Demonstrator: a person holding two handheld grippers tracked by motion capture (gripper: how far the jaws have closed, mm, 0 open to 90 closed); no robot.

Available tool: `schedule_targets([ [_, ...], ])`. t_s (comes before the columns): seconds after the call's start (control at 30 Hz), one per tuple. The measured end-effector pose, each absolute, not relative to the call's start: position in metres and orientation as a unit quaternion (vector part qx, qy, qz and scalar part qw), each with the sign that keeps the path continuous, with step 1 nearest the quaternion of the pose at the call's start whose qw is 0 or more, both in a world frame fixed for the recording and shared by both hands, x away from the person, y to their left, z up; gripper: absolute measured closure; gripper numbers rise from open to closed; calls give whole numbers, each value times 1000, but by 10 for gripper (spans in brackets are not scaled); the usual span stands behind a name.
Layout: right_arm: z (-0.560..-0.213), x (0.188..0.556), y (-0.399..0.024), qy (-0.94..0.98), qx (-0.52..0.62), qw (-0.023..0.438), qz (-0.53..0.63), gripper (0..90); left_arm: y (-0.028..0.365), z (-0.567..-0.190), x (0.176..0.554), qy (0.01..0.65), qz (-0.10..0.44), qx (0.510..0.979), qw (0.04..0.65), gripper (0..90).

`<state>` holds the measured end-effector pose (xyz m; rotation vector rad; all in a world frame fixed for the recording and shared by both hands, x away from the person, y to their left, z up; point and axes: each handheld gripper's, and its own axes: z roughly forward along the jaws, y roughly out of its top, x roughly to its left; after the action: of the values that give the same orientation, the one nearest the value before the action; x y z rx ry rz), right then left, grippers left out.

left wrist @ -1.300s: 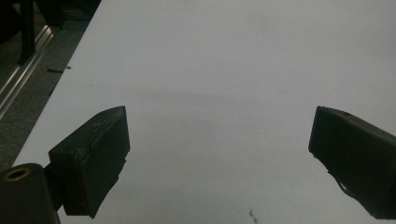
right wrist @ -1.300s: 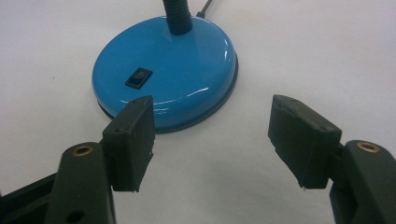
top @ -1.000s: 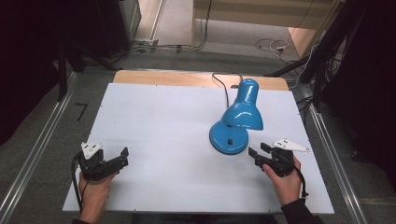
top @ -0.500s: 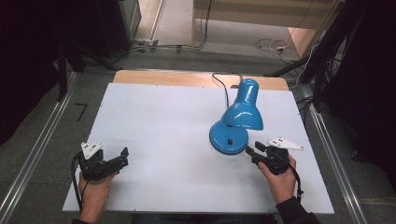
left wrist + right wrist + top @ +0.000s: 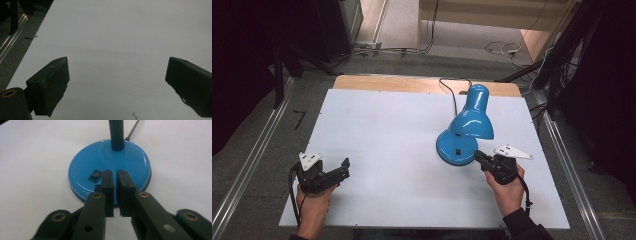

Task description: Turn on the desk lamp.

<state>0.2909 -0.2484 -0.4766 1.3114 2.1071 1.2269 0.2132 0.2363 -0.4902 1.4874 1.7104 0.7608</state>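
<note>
My right gripper (image 5: 114, 173) has just been closing; its 2 jaws now stand nearly together with nothing between them, tips over the near rim of the blue lamp's base (image 5: 130, 162), just beside the black switch (image 5: 95, 175). Whether they touch the base I cannot tell. The high view adds the lamp's shade (image 5: 473, 116). My left gripper (image 5: 343, 169) stands wide open over the bare white table (image 5: 120, 37), well apart from the lamp.

I get a bright white table (image 5: 377, 130) w/ dark surrounds and warm light on the floor at the far end. Glare streaks on the blue lamp (image 5: 472, 117) shade and base. Gripper views look dim, grainy, slightly soft; jaws near the lens are blurred, faint shadow band across the tabletop.
</note>
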Motion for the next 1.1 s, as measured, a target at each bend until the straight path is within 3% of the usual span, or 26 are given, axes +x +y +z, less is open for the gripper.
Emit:
schedule_targets([
  [1.1,-492,309,-213,758,447,189,436,876,237,-490,213,666,295,576,371,62],
])
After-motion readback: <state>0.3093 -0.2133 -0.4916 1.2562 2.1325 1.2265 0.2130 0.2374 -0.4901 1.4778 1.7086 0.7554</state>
